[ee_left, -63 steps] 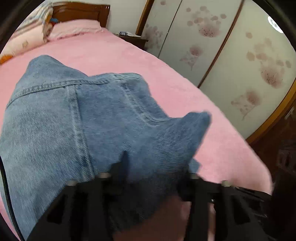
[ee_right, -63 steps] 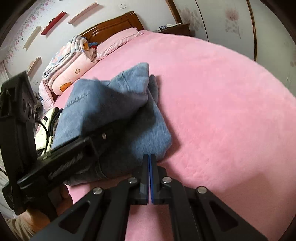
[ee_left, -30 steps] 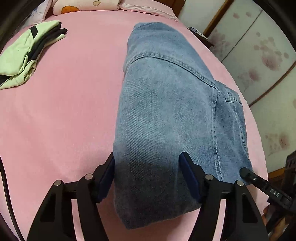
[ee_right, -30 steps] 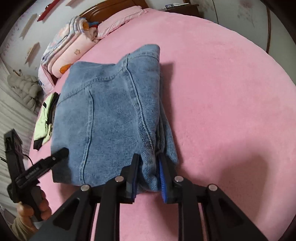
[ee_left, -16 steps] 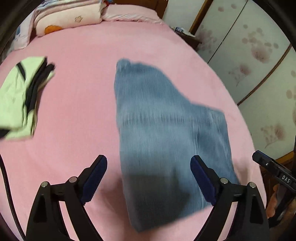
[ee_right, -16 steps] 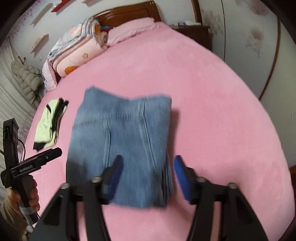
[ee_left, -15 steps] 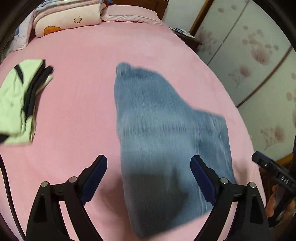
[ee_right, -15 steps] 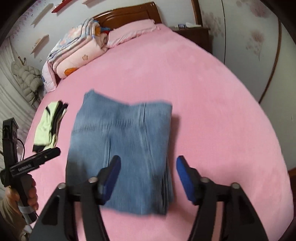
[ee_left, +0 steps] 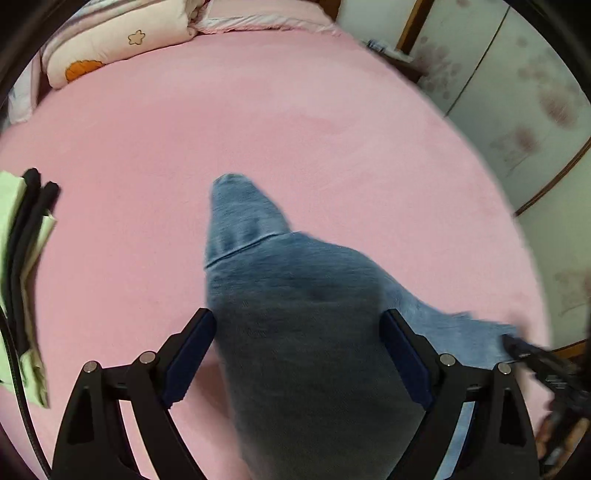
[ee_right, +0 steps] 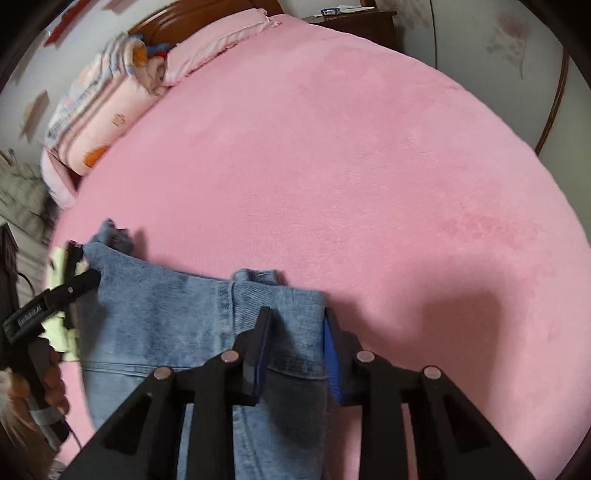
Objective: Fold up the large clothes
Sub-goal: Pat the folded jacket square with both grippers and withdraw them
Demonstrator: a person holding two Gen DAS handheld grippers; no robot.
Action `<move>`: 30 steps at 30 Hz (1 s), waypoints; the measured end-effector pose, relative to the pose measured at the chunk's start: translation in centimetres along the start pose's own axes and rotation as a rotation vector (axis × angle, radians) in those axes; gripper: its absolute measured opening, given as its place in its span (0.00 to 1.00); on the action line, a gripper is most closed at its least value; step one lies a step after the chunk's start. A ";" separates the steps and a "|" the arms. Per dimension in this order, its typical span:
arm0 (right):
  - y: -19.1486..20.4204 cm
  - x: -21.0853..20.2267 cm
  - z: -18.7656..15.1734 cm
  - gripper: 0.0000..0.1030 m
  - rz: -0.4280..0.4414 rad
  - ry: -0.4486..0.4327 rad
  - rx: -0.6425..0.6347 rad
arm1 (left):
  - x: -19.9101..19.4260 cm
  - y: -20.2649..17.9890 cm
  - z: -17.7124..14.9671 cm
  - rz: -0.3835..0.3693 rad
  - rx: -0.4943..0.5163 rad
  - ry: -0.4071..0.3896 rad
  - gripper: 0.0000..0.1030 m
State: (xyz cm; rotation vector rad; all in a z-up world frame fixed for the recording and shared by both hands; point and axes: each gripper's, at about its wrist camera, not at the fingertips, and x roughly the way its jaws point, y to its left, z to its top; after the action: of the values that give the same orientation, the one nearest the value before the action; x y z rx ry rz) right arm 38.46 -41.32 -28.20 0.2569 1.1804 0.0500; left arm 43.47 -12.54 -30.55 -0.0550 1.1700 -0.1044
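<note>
The folded blue denim garment (ee_left: 295, 295) lies on the pink bed (ee_left: 258, 129). In the left wrist view my left gripper (ee_left: 299, 354) stands wide open, its jaws straddling the near end of the denim. In the right wrist view the denim (ee_right: 177, 317) reaches under my right gripper (ee_right: 297, 354), whose jaws sit close on either side of a thick folded edge; whether they pinch it I cannot tell. The left gripper's handle (ee_right: 44, 299) shows at the denim's left edge, and the right gripper's tool (ee_left: 546, 373) shows at the denim's right corner.
A folded green and black garment (ee_left: 22, 266) lies at the bed's left side. Pillows and a folded quilt (ee_right: 99, 107) are stacked at the wooden headboard. A nightstand (ee_right: 354, 18) and floral wardrobe doors (ee_left: 535, 92) stand to the right of the bed.
Both grippers have come back down onto the near end of the denim after lifting away. The right jaws have narrowed around the folded edge. The denim's near part has shifted and bunched.
</note>
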 end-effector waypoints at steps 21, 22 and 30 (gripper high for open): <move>1.8 -4.2 -1.9 0.34 -0.039 -0.107 -0.066 | -4.4 1.0 -2.9 -0.054 -0.014 -0.071 0.91; 2.1 -5.1 -2.0 0.35 -0.038 -0.122 -0.078 | -5.6 0.8 -3.2 -0.055 -0.013 -0.083 0.93; 4.4 -11.9 -3.8 0.41 0.032 -0.176 -0.118 | -13.1 0.0 -5.8 -0.091 -0.090 -0.092 0.99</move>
State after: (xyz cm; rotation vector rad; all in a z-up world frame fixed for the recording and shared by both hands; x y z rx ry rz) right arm 30.84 -38.42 -17.76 0.1721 0.9945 0.1227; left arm 33.09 -11.02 -20.85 -0.1910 1.0797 -0.1287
